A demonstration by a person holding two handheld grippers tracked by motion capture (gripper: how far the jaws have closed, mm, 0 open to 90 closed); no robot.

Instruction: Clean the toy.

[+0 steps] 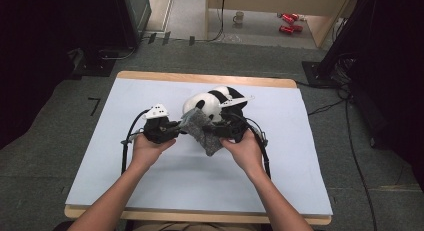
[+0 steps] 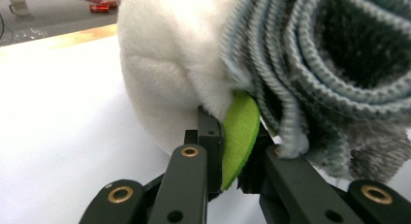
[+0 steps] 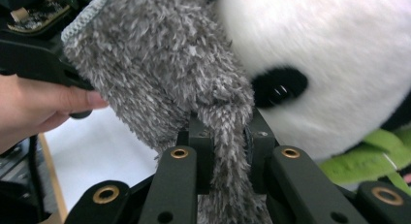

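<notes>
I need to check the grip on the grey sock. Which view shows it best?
The right gripper view: the right claw pinches the fuzzy sock close up. The left gripper view shows its ribbed cuff; the high view shows it small between both claws.

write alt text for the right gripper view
The right claw is shut on a fuzzy grey sock, seen along its two black jaws. Close behind sits a white plush panda with a black eye patch and a bit of green felt; a hand holding the other claw shows at left.
</notes>
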